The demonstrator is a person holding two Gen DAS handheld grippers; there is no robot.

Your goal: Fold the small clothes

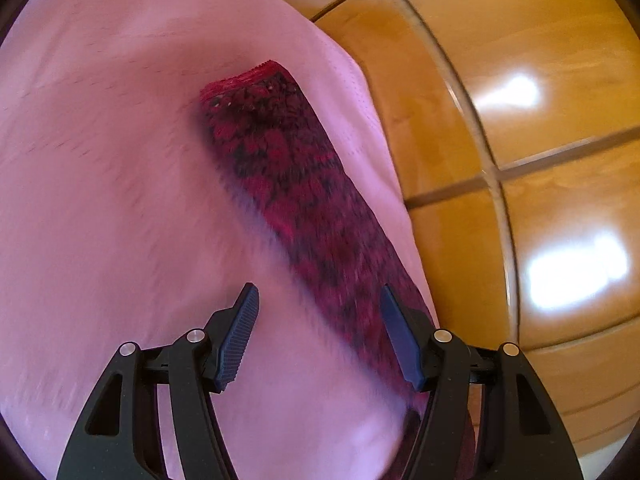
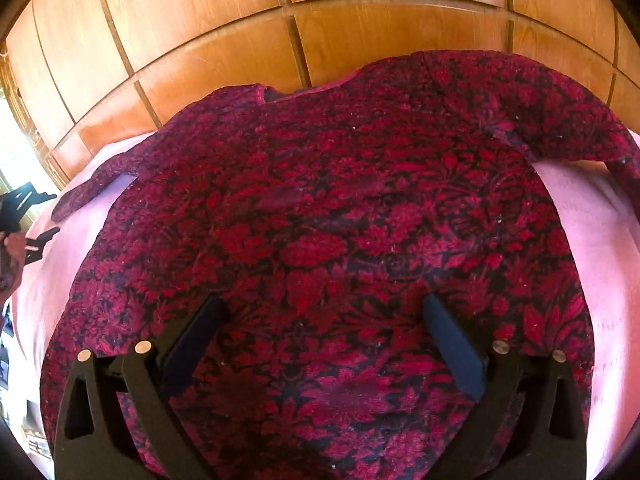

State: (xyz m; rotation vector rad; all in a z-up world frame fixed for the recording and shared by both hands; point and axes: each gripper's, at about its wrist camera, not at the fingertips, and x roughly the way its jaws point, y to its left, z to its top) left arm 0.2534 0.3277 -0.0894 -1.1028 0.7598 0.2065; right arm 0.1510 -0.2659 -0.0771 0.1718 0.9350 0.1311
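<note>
Sweater (image 2: 320, 220) hem cut off below; sleeve (image 1: 304, 200) end hidden behind left claw (image 1: 320, 300).

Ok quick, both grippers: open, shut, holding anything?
Left gripper: open, holding nothing, over the sweater's sleeve.
Right gripper: wide open, holding nothing, above the sweater body.

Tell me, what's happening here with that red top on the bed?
A person holds a tool in each hand over a dark red patterned top spread flat on a pink sheet. The left tool hangs open above one sleeve; the right tool is wide open over the body. Neither grips anything, and no fold is made yet.
</note>
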